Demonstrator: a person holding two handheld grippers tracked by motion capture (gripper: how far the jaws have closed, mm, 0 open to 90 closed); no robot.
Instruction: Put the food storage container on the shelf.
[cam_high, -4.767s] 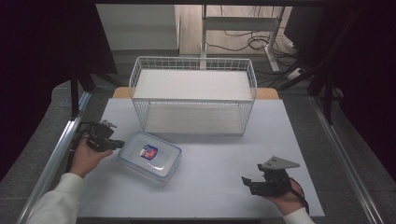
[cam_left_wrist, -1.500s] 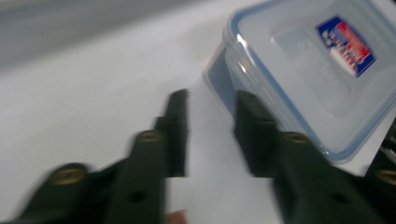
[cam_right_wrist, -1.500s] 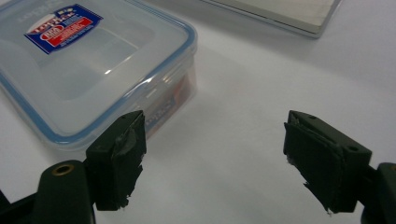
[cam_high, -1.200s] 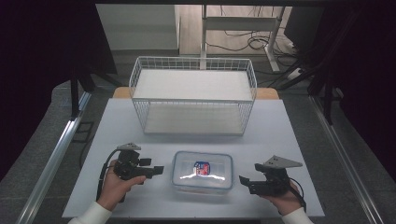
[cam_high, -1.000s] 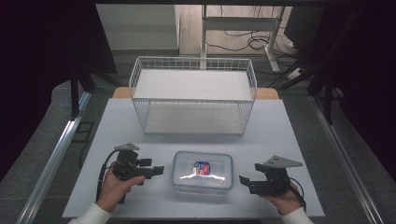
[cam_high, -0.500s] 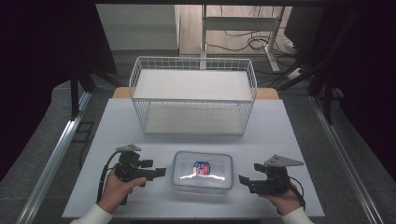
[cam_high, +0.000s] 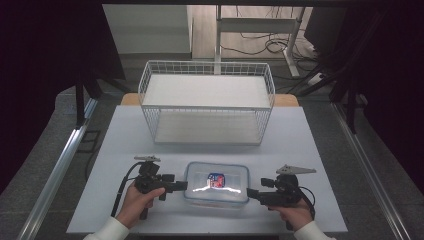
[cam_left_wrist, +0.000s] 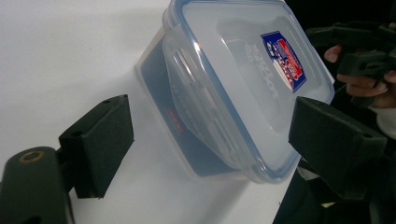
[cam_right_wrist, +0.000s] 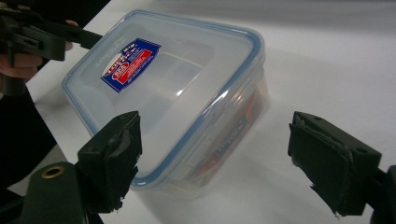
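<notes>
A clear plastic box (cam_high: 216, 182) with a blue-rimmed lid and a red and blue label lies flat near the table's front edge. My left gripper (cam_high: 183, 185) points at its left end. In the left gripper view the box (cam_left_wrist: 233, 88) lies partly between the two pads, which stand wide and apart from it. The left gripper (cam_left_wrist: 217, 140) is open, and its jaws have just been opening. My right gripper (cam_high: 251, 192) points at the box's right end. It is open (cam_right_wrist: 224, 158), with a corner of the box (cam_right_wrist: 177, 93) between its pads, untouched.
A white wire basket (cam_high: 207, 102) stands at the back middle of the white table (cam_high: 125, 135). A metal rail (cam_high: 62, 165) runs along the left side. Bare tabletop lies between the basket and the box.
The box went from the left of the table to the front middle. Over the last second the left gripper slid a little right and down toward the box's left end. The right hand held still.
</notes>
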